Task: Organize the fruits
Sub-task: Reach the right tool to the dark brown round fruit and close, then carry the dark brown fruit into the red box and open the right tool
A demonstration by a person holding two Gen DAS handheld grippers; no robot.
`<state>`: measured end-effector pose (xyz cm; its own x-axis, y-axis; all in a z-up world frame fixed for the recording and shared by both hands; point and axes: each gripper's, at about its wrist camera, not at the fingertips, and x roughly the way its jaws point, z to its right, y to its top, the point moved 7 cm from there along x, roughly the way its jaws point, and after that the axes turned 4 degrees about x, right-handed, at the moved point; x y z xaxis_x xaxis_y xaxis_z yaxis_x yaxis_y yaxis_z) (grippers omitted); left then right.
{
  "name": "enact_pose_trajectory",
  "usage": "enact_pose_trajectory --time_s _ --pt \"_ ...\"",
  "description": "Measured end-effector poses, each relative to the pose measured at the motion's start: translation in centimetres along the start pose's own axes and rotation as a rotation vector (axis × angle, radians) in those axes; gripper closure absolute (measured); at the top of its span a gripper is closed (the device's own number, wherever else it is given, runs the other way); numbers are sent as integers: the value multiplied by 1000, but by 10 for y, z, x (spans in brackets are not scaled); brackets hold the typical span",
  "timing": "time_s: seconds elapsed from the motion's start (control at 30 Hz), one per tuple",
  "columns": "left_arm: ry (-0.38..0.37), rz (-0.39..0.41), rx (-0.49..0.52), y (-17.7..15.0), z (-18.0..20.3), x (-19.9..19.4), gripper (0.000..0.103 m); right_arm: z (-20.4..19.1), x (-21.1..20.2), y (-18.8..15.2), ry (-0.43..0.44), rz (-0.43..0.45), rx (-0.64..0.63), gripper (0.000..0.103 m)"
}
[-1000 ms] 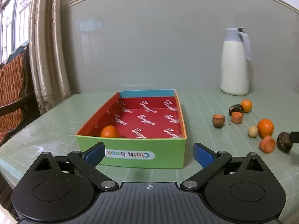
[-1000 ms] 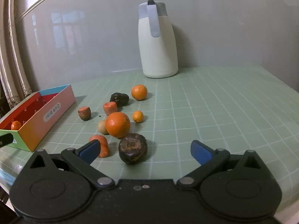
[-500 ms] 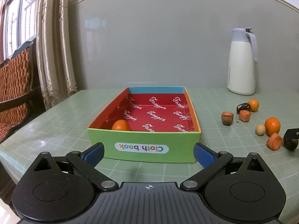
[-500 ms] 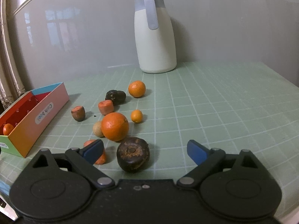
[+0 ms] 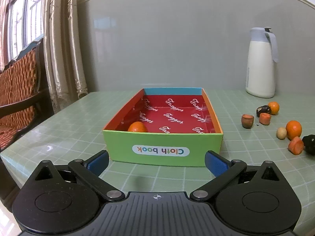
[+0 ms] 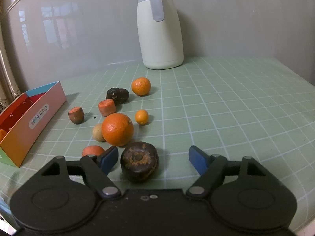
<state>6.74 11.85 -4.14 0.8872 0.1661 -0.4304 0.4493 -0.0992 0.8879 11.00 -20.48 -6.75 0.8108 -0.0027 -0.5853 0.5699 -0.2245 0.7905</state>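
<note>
Change: right tongs [image 6: 153, 158] have come forward and down over the dark round fruit [image 6: 139, 164], which now sits lower and closer between the blue pads than a second ago; the gap is narrower too.
Right tongs: closing, with the dark round fruit between the pads; the left pad [image 6: 109, 158] is just beside it, the right pad clearly apart, so nothing is gripped yet.
Left tongs: left tongs [image 5: 156, 162] are open and empty, hovering before the green front wall of the box [image 5: 163, 149].
Meaning for the task: I judge this the start of a pick; 1 orange [image 5: 137, 127] already lies in the box's near left corner, the rest remain loose on the desk [image 6: 226, 108].
Nearest neighbours: a big orange [image 6: 117, 129] sits just behind the dark fruit, and an orange-red piece [image 6: 93, 150] is partly hidden behind the left pad; either could be nudged.
Farther out: a pale round fruit [image 6: 98, 132], a tiny orange [image 6: 141, 117], 2 more stubby pieces, another dark fruit and a mid-sized orange [image 6: 141, 86].
Open room: bare desk to the right; the jug [image 6: 159, 27] stands well back by the wall.
Edges: the box has low walls and a mostly bare red floor.
</note>
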Motion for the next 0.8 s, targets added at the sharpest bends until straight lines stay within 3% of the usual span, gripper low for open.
enact_pose_trajectory --time_s 0.13,0.37,0.5,0.57,0.8 --pt "4 -3 -2 -1 -2 0 0 -4 2 -1 -9 1 -21 28" --pt "13 -6 -8 -3 -7 1 0 -14 4 -2 -25 7 -72 50" --pt "16 -8 -11 -3 -10 1 0 -18 6 -2 -31 10 -95 55" --pt "17 -10 -12 -3 -11 1 0 -20 5 -2 -21 11 -98 63" --pt "22 -12 -16 -4 -15 2 0 -22 6 -1 -24 14 -90 63"
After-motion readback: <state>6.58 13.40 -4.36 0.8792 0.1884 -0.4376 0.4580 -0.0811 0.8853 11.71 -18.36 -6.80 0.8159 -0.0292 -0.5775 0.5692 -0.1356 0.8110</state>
